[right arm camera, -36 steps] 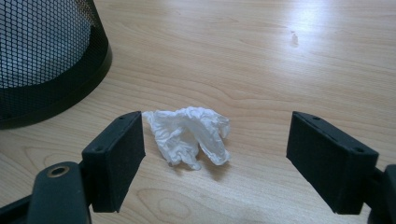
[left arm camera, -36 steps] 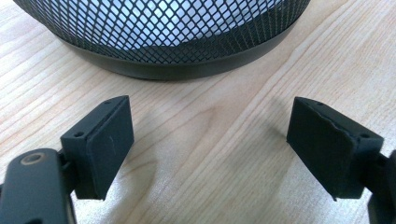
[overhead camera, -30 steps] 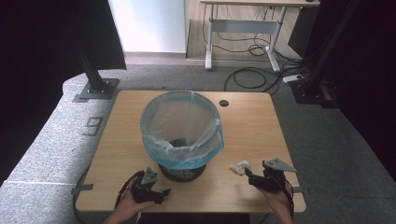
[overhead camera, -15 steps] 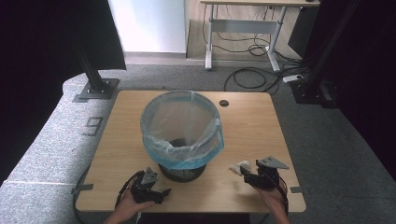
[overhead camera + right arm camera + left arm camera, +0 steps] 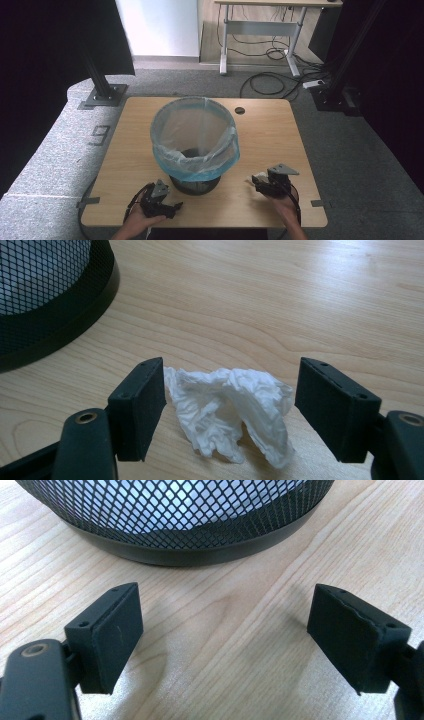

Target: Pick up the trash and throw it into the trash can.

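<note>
**Straddling the tissue, fingers apart**

Right gripper [image 5: 227, 407] sits low on the pale wooden surface [image 5: 270, 130], fingers spread wide either side of a crumpled white paper tissue [image 5: 232, 407]. One edge of the wad lies just beside one finger; not yet pinched. Tissue lies near the base of the black wire-mesh waste bin with blue plastic liner [image 5: 194, 142], on its right in the high view.

Left gripper [image 5: 225, 640] rests facing the bin's base, fingers open, nothing between them.

Handling, as judged: very light, soft, collapses under pressure, not fragile. Best taken across the bulky crumpled middle; a thin trailing edge may tear or slip free.
</note>
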The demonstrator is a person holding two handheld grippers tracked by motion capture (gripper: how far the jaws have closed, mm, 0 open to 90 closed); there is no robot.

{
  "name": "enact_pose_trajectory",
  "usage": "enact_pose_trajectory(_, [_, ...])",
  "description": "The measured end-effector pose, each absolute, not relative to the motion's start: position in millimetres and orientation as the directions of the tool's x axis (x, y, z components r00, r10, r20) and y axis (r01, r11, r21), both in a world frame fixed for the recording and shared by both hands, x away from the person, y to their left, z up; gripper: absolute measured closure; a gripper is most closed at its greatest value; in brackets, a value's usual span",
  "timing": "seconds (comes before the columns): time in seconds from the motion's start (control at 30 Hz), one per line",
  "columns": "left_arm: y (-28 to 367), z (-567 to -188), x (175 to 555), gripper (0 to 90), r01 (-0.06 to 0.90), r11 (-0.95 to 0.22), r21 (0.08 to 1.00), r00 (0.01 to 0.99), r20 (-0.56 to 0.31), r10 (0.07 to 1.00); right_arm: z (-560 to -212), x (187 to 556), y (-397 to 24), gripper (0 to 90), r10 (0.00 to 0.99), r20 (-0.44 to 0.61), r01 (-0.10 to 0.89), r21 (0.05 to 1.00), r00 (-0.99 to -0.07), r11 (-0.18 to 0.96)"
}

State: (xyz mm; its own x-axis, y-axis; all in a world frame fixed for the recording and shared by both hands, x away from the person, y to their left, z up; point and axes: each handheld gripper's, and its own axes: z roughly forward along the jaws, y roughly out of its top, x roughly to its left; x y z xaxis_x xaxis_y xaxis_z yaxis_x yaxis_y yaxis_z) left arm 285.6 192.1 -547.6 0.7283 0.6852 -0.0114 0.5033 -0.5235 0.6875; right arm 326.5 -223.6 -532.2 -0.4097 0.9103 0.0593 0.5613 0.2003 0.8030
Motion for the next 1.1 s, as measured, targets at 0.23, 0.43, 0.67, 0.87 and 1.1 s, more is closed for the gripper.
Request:
enact_pose_trajectory(0.23, [192,-548,286,14.5,0.504,-0.523,0.688,0.727,-0.012,0.686,-539,332,-217,30.5,0.907,0.050,0.581,0.782,-0.418,0.225])
enact_pose_trajectory(0.43, [192,-548,286,14.5,0.504,-0.523,0.688,0.727,-0.012,0.686,-544,334,-215,39.1,0.907,0.018,0.587,0.768,-0.420,0.257])
enact_pose_trajectory(0.67, [192,-548,286,14.5,0.504,-0.522,0.688,0.727,-0.012,0.686,-545,335,-220,69.4,0.907,0.007,0.606,0.746,-0.420,0.275])
enact_pose_trajectory(0.87, [192,-548,286,14.5,0.504,-0.523,0.688,0.727,-0.011,0.686,-539,336,-226,79.4,0.898,0.033,0.601,0.754,-0.439,0.267])
enact_pose_trajectory(1.1, [192,-548,286,14.5,0.504,-0.523,0.687,0.727,-0.011,0.686,-527,331,-235,80.2,0.896,0.061,0.565,0.794,-0.441,0.224])
